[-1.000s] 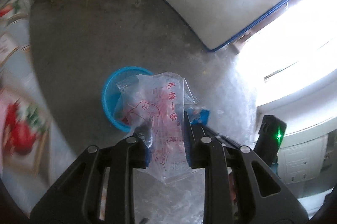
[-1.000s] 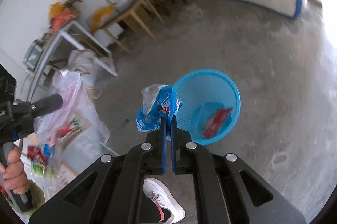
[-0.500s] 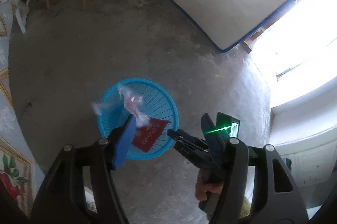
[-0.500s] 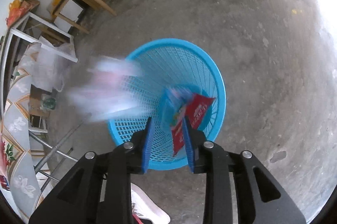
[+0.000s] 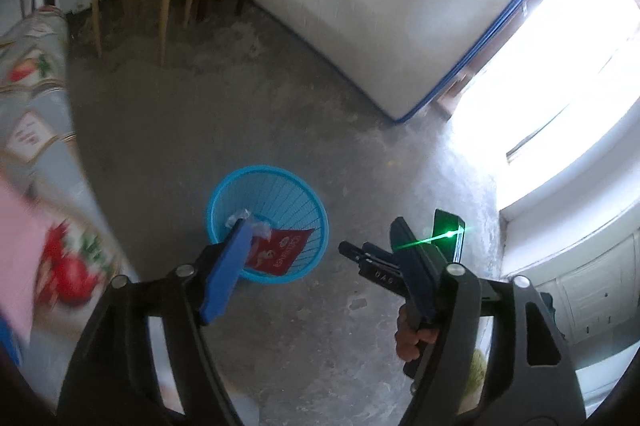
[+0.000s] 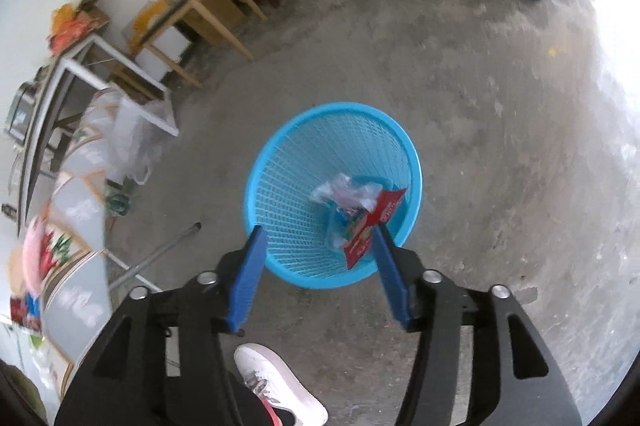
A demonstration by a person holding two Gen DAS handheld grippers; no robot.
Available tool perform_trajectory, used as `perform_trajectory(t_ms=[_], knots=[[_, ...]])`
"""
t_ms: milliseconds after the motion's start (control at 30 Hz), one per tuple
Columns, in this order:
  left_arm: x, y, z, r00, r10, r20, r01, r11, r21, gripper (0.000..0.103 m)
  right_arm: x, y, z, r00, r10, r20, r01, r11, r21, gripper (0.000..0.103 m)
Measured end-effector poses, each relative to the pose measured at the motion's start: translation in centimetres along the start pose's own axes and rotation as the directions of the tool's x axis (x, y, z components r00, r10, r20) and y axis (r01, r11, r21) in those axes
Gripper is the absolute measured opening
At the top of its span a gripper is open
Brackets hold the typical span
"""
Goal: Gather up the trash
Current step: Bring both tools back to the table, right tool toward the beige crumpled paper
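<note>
Down at frame centre, the blue basket (image 6: 334,194) now holds both dropped wrappers (image 6: 352,204); left claw (image 5: 320,238) and right claw (image 6: 318,246) gape wide, empty — that load's binned.

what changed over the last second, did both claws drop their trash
Yes. The left claw let go of its clear plastic bag and the right claw released its blue wrapper; both fell into the blue basket. Both claws went from shut to open and empty. The basket and the red packet inside stayed put.
</note>
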State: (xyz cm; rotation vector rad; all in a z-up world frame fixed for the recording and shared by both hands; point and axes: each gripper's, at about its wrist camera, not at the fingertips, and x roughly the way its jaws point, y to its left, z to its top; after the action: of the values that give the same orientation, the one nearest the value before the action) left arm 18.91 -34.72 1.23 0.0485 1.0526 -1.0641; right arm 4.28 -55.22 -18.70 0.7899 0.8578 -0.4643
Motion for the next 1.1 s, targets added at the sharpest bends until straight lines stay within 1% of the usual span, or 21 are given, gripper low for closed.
perform_trajectory(t_ms=[33,100,200,233,267,300,333,433,567,600,667,733,767,800,833,933,967,1000,1033,1067,1100], knots=[[-1.8,0.1,-1.2,1.0,0.001,0.025,-0.001,1.0,-0.011,0.075,-1.1,0.6,-0.3,1.0,-0.002,0.016,0.002,1.0,-0.019,0.065],[-4.5,0.2,-3.1,0.999,0.005,0.05,-0.003,1.0,-0.028,0.079,-3.6,2.4,-0.9,0.998,-0.017,0.058,0.021,0.997,-0.078,0.075],[-7.8,0.3,-5.9,0.996,0.04,0.08,-0.038,0.999,-0.032,0.081,-6.7,5.1,-1.6,0.992,-0.053,0.116,0.073,0.983,-0.168,0.084],[-8.9,0.5,-6.9,0.994,0.057,0.097,-0.054,0.998,-0.038,0.082,-7.7,6.2,-1.8,0.988,-0.069,0.138,0.095,0.976,-0.198,0.086],[-10.5,0.9,-8.1,0.988,0.09,0.128,-0.083,0.995,-0.053,0.082,-8.9,7.7,-2.1,0.982,-0.085,0.166,0.123,0.964,-0.236,0.09],[-12.0,1.4,-9.1,0.982,0.104,0.16,-0.094,0.993,-0.067,0.083,-9.8,9.1,-2.4,0.978,-0.094,0.187,0.142,0.954,-0.263,0.092],[-13.7,2.0,-10.4,0.972,0.125,0.197,-0.108,0.99,-0.096,0.083,-10.5,10.0,-2.5,0.975,-0.095,0.201,0.15,0.948,-0.281,0.093],[-17.0,3.6,-13.5,0.953,0.178,0.244,-0.137,0.975,-0.174,0.084,-12.5,14.0,-3.4,0.974,-0.07,0.215,0.143,0.928,-0.345,0.096],[-20.3,5.4,-17.6,0.935,0.238,0.262,-0.18,0.957,-0.227,0.085,-14.4,19.5,-5.2,0.98,-0.009,0.198,0.094,0.901,-0.424,0.096],[-20.6,6.2,-17.8,0.933,0.245,0.262,-0.182,0.953,-0.243,0.085,-14.6,21.1,-5.8,0.983,-0.003,0.186,0.087,0.889,-0.449,0.096],[-22.5,8.0,-19.9,0.926,0.268,0.267,-0.182,0.934,-0.307,0.085,-14.9,24.0,-6.9,0.984,-0.006,0.177,0.095,0.863,-0.496,0.096],[-24.2,9.9,-21.7,0.912,0.306,0.272,-0.199,0.912,-0.358,0.085,-15.3,27.2,-8.4,0.985,0.011,0.17,0.09,0.815,-0.573,0.096],[-25.0,10.9,-22.4,0.903,0.334,0.271,-0.217,0.898,-0.384,0.086,-15.6,29.0,-9.2,0.985,0.033,0.172,0.081,0.785,-0.614,0.096],[-25.5,11.9,-22.9,0.893,0.362,0.268,-0.238,0.884,-0.402,0.087,-15.9,30.3,-9.8,0.983,0.042,0.18,0.084,0.768,-0.635,0.096],[-26.4,12.9,-23.7,0.877,0.398,0.267,-0.264,0.866,-0.424,0.089,-16.2,31.5,-10.4,0.98,0.048,0.192,0.091,0.751,-0.654,0.096],[-28.6,15.0,-25.6,0.834,0.472,0.286,-0.31,0.83,-0.464,0.089,-17.1,35.3,-11.9,0.966,0.09,0.242,0.112,0.697,-0.708,0.096],[-29.5,15.8,-26.1,0.813,0.504,0.291,-0.333,0.813,-0.479,0.089,-17.3,36.3,-12.2,0.961,0.102,0.258,0.121,0.681,-0.722,0.096],[-30.2,16.2,-26.4,0.798,0.528,0.29,-0.351,0.799,-0.488,0.089,-17.5,37.5,-12.7,0.955,0.12,0.27,0.126,0.661,-0.739,0.096],[-30.9,16.9,-26.7,0.78,0.555,0.288,-0.373,0.782,-0.499,0.089,-17.5,38.6,-13.0,0.953,0.137,0.272,0.122,0.646,-0.754,0.096],[-31.4,17.4,-26.9,0.768,0.571,0.288,-0.384,0.772,-0.506,0.09,-17.5,39.5,-13.3,0.952,0.155,0.263,0.109,0.632,-0.767,0.096],[-32.1,17.5,-27.1,0.761,0.581,0.289,-0.391,0.766,-0.511,0.091,-17.3,40.6,-13.5,0.955,0.192,0.225,0.062,0.614,-0.787,0.096]])
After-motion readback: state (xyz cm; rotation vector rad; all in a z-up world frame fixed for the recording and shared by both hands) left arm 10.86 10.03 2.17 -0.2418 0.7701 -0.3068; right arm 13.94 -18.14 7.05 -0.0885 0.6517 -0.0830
